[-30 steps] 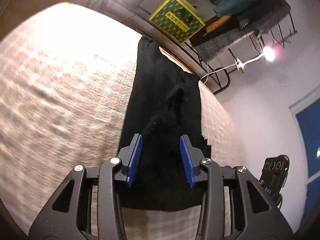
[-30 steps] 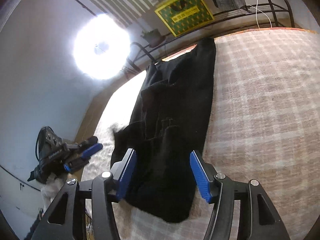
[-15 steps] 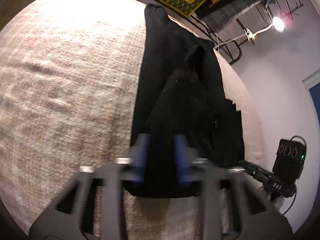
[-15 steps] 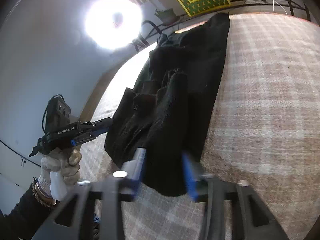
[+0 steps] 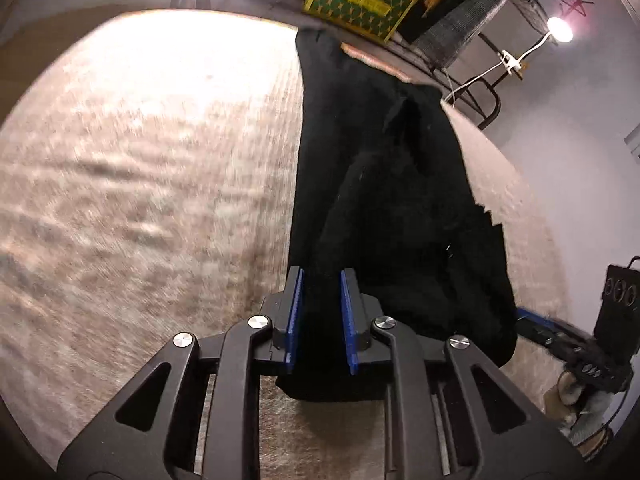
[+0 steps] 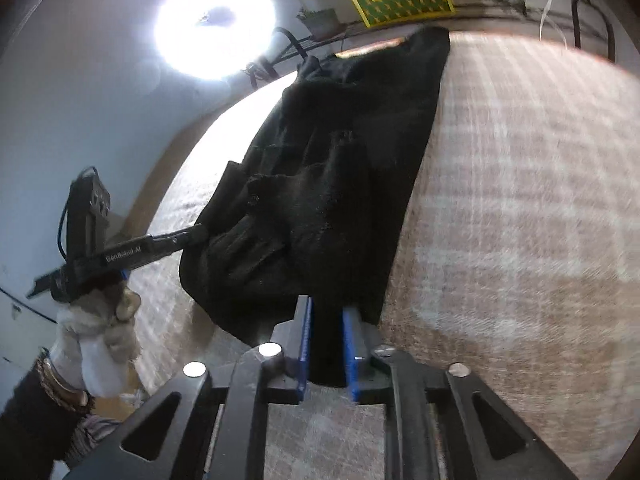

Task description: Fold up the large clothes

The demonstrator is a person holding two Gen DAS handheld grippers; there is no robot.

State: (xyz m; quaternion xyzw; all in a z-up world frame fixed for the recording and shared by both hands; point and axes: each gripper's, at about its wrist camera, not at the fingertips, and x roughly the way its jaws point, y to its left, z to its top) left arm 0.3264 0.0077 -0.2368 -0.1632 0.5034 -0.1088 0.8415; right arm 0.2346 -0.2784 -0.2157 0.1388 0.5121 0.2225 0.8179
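Left wrist view shows the left gripper [image 5: 320, 312] pinching the black garment [image 5: 384, 184] on the plaid cloth [image 5: 140, 180], its jaws having just eased slightly, the right gripper [image 6: 326, 334] likewise.

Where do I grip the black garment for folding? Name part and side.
Grip the black garment at both corners of its near short edge, coming from the near end of the bedcover. It lies stretched lengthwise away, so that edge can probably be lifted and carried toward the far end.
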